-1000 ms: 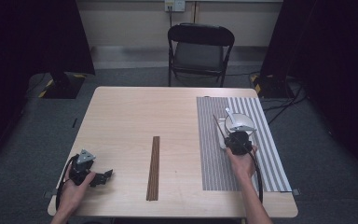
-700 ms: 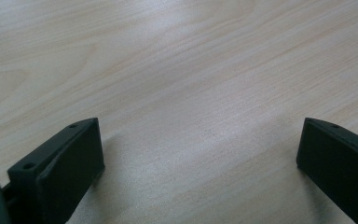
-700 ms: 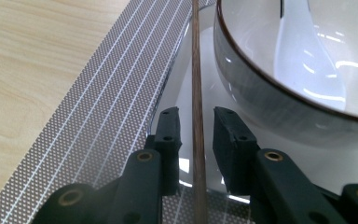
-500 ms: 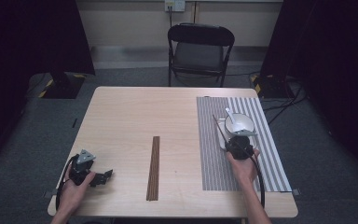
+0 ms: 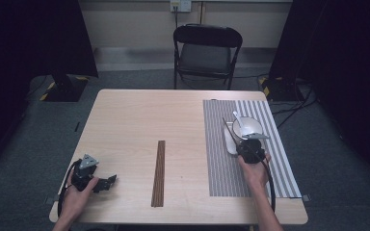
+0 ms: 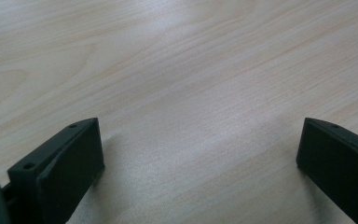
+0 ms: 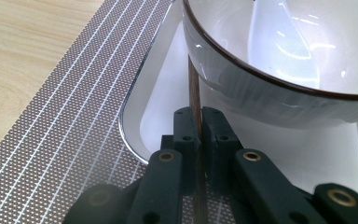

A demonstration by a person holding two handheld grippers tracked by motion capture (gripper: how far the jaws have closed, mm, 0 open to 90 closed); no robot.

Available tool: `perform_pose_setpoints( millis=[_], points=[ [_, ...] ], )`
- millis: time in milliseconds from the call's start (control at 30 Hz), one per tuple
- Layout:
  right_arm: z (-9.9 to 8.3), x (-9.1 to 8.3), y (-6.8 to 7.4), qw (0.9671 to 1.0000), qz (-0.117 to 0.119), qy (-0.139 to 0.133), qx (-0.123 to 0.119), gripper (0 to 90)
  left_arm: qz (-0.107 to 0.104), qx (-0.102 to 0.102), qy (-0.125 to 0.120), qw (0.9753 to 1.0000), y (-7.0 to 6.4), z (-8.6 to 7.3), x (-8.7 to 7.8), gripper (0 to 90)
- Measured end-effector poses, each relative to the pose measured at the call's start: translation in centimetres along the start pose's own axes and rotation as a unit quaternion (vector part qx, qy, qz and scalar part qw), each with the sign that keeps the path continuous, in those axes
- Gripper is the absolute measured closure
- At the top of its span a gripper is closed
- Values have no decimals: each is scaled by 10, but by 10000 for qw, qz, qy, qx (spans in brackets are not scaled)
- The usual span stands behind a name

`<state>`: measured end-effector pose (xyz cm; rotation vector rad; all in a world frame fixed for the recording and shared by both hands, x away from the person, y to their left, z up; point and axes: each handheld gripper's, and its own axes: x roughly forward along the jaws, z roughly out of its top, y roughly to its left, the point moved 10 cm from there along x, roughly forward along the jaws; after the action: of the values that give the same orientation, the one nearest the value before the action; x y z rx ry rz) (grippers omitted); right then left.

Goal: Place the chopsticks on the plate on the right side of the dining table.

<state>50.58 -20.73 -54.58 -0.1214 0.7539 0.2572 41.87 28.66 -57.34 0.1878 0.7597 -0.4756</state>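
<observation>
Chopstick (image 7: 194, 100) pinched in my right claw (image 7: 199, 133) beside the bowl (image 7: 279, 60); my left claw (image 6: 200, 154) rests released on the bench (image 5: 139, 125).

No words, labels, brands or numbers can be read on anything here; the pale wooden tabletop (image 6: 177, 70) between the left gripper's wide-apart fingers is bare grain. The grey woven placemat with thin white stripes (image 7: 65, 140) beside the right gripper's fingers carries a plain pattern; the white bowl with a dark rim (image 7: 279, 65) just beyond those fingers bears no mark.
</observation>
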Motion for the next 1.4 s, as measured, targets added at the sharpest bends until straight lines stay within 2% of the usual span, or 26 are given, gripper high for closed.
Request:
perform_pose_setpoints(
  millis=[167, 300, 467, 633, 700, 800, 867, 900, 933, 967, 1033, 1067, 1133, 1167, 1333, 1367, 1400],
  points=[
    [-1, 0, -2, 10000, -71, 18, 67, 797, 0, 3, 2, 10000, 0, 0, 0, 0],
    [2, -5, 0, 9998, -81, -118, 121, 702, -1, -1, 1, 10000, 0, 0, 0, 0],
    [5, -12, 4, 9996, -72, -215, 164, 678, -1, 0, 0, 10000, 0, 0, 0, 0],
    [11, -21, 14, 9991, 11, -404, 140, 657, -1, 0, 1, 10000, 0, 0, 0, 0],
    [14, -25, 25, 9986, 204, -451, 194, 655, -1, -1, 1, 10000, 0, 0, 0, 0],
    [14, -26, 32, 9984, 302, -453, 154, 646, -1, 1, 2, 10000, 0, 0, 0, 0],
    [14, -26, 45, 9978, 450, -464, 127, 633, -1, 1, 1, 10000, 0, 0, 0, 0],
    [14, -26, 45, 9978, 450, -464, 127, 633, -3, 2, 0, 10000, 0, 0, 0, 0],
    [13, -26, 54, 9972, 595, -436, 122, 627, -2, -1, 0, 10000, 0, 0, 0, 0],
    [13, -26, 54, 9972, 595, -436, 122, 627, -2, -1, 0, 10000, 0, 0, 0, 0],
    [12, -25, 70, 9966, 723, -404, 42, 602, 3, -1, 1, 10000, 0, 0, 0, 0],
    [12, -25, 70, 9966, 723, -404, 42, 602, 3, -1, 1, 10000, 0, 0, 0, 0],
    [10, -25, 85, 9957, 843, -388, -47, 586, 0, 0, 0, 10000, 0, 0, 0, 0],
    [10, -25, 85, 9957, 843, -388, -47, 586, 0, 0, 0, 10000, 0, 0, 0, 0],
    [5, -21, 113, 9925, 1160, -329, -199, 567, 15, 13, -3, 10000, 0, 0, 0, 0],
    [2, -19, 124, 9909, 1298, -307, -205, 553, 14, 13, -3, 10000, 0, 0, 0, 0],
    [2, -19, 124, 9909, 1298, -307, -205, 553, 14, 11, -1, 10000, 0, 0, 0, 0]
  ],
)
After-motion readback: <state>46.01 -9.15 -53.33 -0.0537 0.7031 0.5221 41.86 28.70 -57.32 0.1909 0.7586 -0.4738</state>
